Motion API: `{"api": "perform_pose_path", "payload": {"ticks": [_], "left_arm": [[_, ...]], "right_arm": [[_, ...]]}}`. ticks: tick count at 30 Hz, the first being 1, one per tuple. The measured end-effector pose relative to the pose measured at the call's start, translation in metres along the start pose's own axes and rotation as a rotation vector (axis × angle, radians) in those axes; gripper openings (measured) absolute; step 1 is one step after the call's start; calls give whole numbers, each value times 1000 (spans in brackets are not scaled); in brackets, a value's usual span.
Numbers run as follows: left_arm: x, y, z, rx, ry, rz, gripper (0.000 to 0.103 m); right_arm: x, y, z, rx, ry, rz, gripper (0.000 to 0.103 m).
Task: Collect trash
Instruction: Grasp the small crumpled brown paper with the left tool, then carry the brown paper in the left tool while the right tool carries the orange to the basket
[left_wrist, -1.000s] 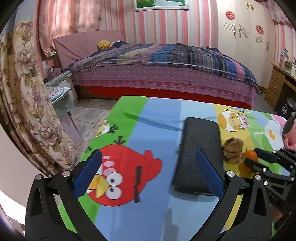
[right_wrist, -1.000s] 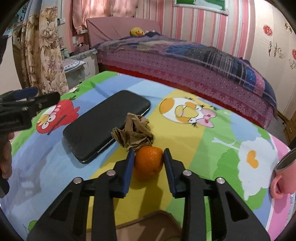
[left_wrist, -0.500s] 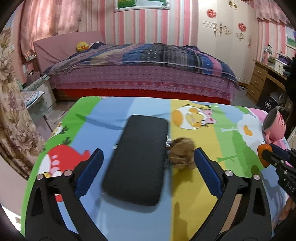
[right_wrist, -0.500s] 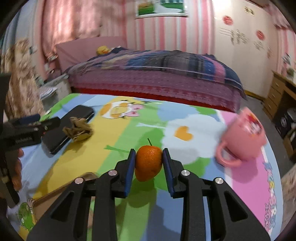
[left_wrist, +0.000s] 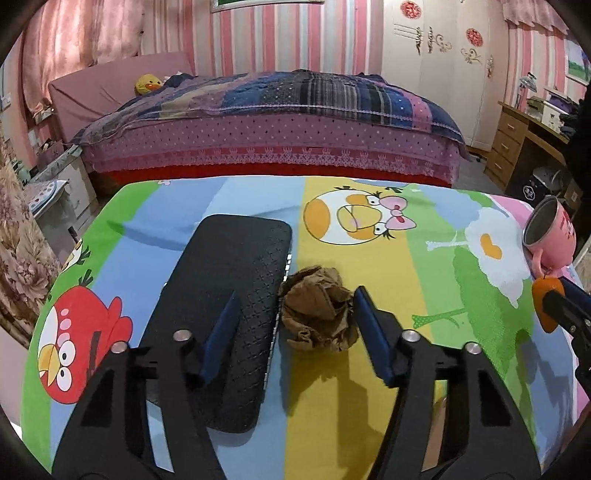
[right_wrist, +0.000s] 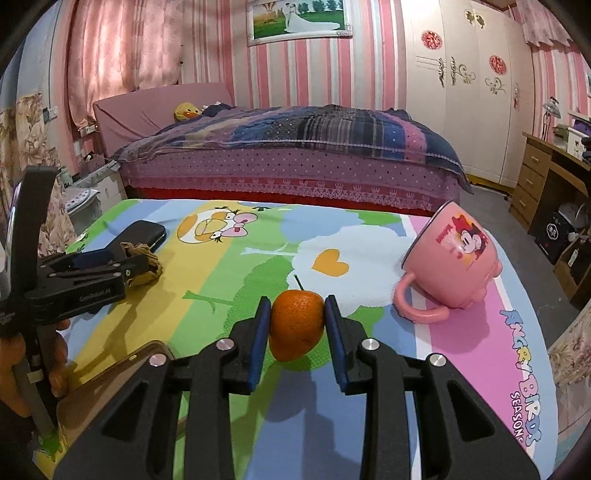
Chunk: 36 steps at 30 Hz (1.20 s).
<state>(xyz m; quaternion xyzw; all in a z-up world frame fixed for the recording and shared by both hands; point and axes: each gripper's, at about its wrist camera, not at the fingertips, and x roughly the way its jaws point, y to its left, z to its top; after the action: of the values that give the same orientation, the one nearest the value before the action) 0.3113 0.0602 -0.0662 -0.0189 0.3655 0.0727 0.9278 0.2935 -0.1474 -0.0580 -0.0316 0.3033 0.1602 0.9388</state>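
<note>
cartoon tablecloth (left_wrist: 332, 387): left claw (left_wrist: 295, 325) closing round crumpled paper (left_wrist: 317, 314), untouched; right claw (right_wrist: 297, 325) clamps orange (right_wrist: 295, 323).

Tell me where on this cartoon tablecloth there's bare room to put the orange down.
Open cloth lies ahead of the right gripper holding the orange: the white flower patch between the yellow bird print and the tipped pink mug. The pink strip nearer than the mug is bare too. Crowded: the far left, where the closing left gripper straddles the crumpled paper beside the black case.
</note>
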Motion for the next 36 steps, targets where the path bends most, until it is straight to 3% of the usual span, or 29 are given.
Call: {"api": "perform_pose_path", "payload": {"ticks": [4, 25, 36], "left_arm": [[-1, -10, -1, 52, -4, -21, 32], [-14, -3, 1, 4, 4, -54, 30], [-85, -22, 9, 38, -87, -101, 30]], "right_arm": [[1, 0, -1, -4, 0, -3, 30], [-8, -2, -4, 12, -12, -45, 30], [-78, -16, 4, 40, -53, -142, 30]]}}
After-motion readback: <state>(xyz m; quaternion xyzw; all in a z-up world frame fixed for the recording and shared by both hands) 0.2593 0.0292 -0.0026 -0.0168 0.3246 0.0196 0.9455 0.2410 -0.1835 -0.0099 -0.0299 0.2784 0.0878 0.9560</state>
